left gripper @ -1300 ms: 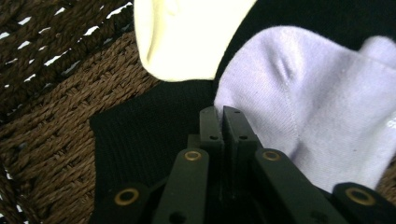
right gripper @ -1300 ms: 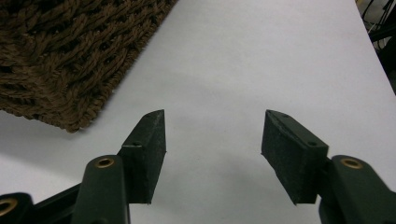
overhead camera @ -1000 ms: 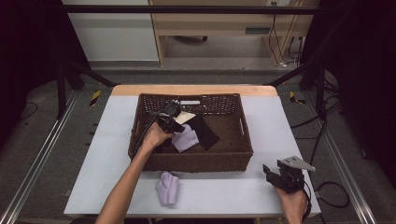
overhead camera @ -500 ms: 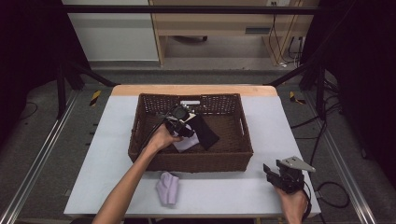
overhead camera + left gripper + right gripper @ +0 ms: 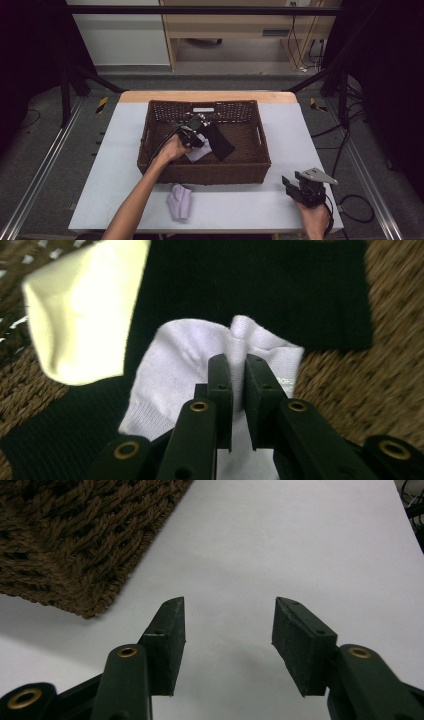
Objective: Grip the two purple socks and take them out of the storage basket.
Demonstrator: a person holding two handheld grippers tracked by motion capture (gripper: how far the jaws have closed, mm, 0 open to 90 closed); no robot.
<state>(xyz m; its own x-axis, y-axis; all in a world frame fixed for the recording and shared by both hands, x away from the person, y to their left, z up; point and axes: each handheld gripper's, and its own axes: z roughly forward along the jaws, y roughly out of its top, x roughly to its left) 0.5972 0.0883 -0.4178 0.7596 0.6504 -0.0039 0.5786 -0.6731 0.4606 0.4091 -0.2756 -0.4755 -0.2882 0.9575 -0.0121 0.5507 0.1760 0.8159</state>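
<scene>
Inside the brown wicker basket [image 5: 205, 175] my left gripper [image 5: 192, 132] points down at a pile of socks. Its jaws have just been closing, and the left gripper [image 5: 239, 360] is now shut on a bunched fold of a pale lavender sock [image 5: 175, 355]. This lavender sock [image 5: 199, 152] lies on a black sock [image 5: 220, 142], whose dark knit [image 5: 250, 285] spreads behind it beside a cream sock [image 5: 80, 310]. My right gripper [image 5: 287, 182] rests low over the table's near right corner. The right gripper [image 5: 227, 615] has narrowed its jaws, which still stand apart with nothing between them.
A second lavender sock [image 5: 180, 200] lies on the white table [image 5: 120, 150] in front of the basket, by my left forearm. The basket's corner [image 5: 75, 555] is to the left of the right gripper. Dark frame posts and cables surround the table.
My left gripper shifted slightly right inside the basket and its jaws came together on the lavender sock. The right hand stayed where it was.
</scene>
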